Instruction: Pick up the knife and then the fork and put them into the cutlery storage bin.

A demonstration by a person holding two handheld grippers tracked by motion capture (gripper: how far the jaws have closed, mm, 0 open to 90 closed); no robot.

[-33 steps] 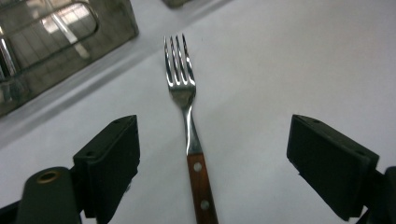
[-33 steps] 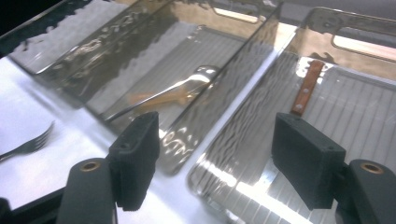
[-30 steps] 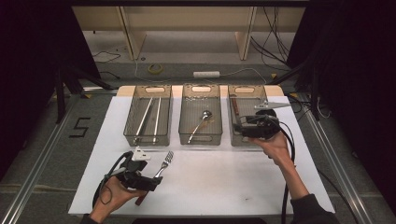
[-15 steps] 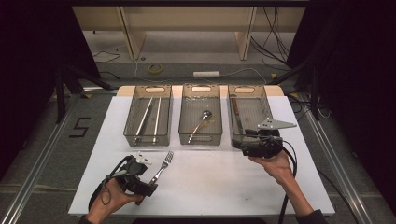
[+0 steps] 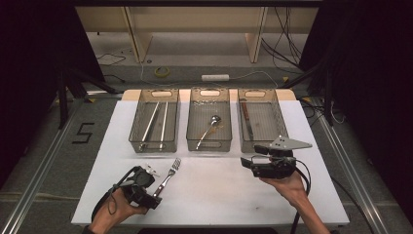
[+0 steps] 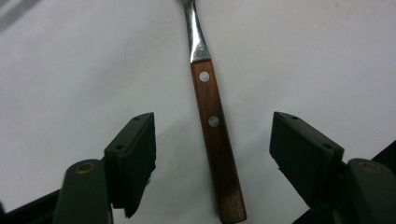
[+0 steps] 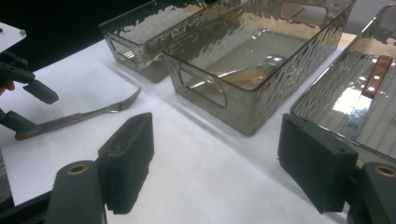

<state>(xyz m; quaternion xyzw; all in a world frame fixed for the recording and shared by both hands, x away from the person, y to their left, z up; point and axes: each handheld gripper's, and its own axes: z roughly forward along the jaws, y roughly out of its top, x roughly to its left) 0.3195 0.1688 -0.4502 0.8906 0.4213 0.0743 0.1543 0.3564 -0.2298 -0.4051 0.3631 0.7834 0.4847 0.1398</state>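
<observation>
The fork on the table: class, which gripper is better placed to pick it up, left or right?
Left. The left gripper straddles the fork's wooden handle, jaws just closing but not yet touching. The right gripper hangs open by the right-hand bin.

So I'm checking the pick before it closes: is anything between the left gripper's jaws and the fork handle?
Nothing visible. The fork lies on bare white table, its wooden handle between the left gripper's jaws, which have just been closing but don't yet touch it.

Lab recording bay: black curtains (image 5: 29,73), floor cables (image 5: 287,58)
</observation>
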